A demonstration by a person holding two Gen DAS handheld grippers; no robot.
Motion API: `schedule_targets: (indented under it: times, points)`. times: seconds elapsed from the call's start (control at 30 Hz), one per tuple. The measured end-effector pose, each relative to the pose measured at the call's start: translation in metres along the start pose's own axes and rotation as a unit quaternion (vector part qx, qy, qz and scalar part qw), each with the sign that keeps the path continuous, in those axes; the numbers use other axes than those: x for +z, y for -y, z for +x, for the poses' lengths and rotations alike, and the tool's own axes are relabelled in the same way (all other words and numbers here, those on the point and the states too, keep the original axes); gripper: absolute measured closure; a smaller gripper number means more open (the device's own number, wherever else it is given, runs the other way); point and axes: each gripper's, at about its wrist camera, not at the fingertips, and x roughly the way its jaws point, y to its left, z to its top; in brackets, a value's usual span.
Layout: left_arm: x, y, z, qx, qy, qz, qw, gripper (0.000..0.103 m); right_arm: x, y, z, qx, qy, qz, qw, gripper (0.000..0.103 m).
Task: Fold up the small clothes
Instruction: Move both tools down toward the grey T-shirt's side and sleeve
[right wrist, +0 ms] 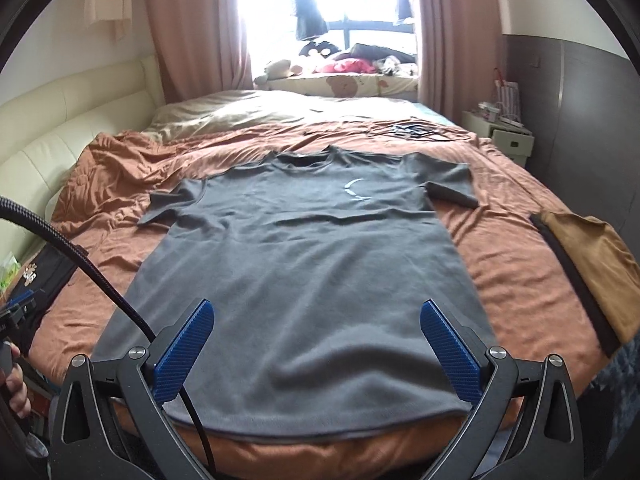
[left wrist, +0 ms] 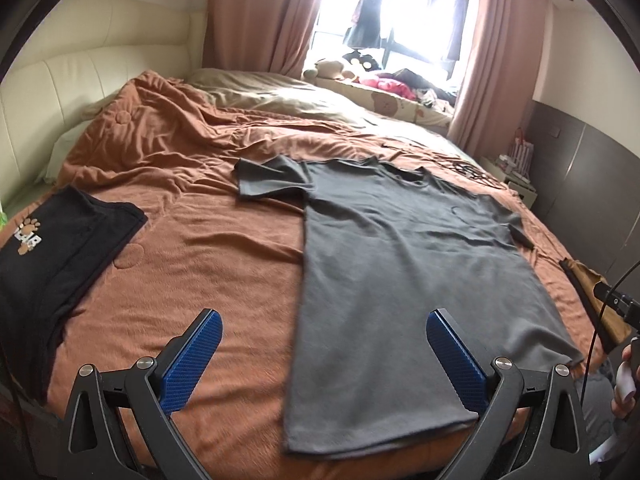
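Observation:
A grey T-shirt [left wrist: 404,264] [right wrist: 304,264] lies spread flat on the orange blanket, front up, collar toward the window, a pale crescent print [right wrist: 356,190] on its chest. Both sleeves lie out to the sides. My left gripper [left wrist: 320,320] is open above the shirt's lower left edge, nothing between its blue pads [left wrist: 196,356]. Over the middle of the hem my right gripper [right wrist: 318,312] hovers open and holds nothing; the hem lies at the bed's near edge.
A folded black garment [left wrist: 60,256] with a paw print lies at the left of the bed [left wrist: 192,264]. A tan and black folded piece [right wrist: 600,264] sits at the right edge. Black cables [right wrist: 412,130] lie at the far side, with a cream headboard [left wrist: 100,76] on the left and a nightstand [right wrist: 504,136] on the right.

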Motion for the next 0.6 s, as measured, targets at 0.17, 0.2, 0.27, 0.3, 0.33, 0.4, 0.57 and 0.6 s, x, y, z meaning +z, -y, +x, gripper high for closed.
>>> schedule_targets:
  times: [0.17,0.2,0.27,0.3,0.33,0.4,0.57,0.6]
  points:
    - [0.017,-0.016,0.028,0.011,-0.013,-0.009,0.9998,0.0,0.021,-0.009,0.047,0.014,-0.014,-0.021,1.0,0.0]
    - [0.02,-0.02,0.034,0.012,-0.016,-0.011,0.9997,0.0,0.025,-0.01,0.056,0.017,-0.014,-0.023,1.0,0.0]
    - [0.027,-0.025,0.043,0.012,-0.019,-0.014,0.9996,0.001,0.032,-0.012,0.07,0.025,-0.017,-0.026,0.999,0.0]
    - [0.031,-0.028,0.047,0.012,-0.02,-0.015,0.9996,0.001,0.036,-0.013,0.079,0.031,-0.019,-0.028,0.999,0.004]
    - [0.036,-0.031,0.053,0.013,-0.02,-0.015,0.9996,0.002,0.04,-0.014,0.087,0.037,-0.023,-0.031,0.999,0.006]
    - [0.046,-0.036,0.063,0.016,-0.026,-0.019,0.9993,0.005,0.047,-0.015,0.102,0.047,-0.036,-0.035,0.998,0.019]
    - [0.074,-0.055,0.088,0.019,-0.035,-0.043,0.9983,0.011,0.074,-0.024,0.15,0.076,-0.068,-0.024,0.995,0.034]
    - [0.081,-0.059,0.093,0.02,-0.038,-0.048,0.9979,0.012,0.081,-0.025,0.16,0.085,-0.073,-0.018,0.993,0.038]
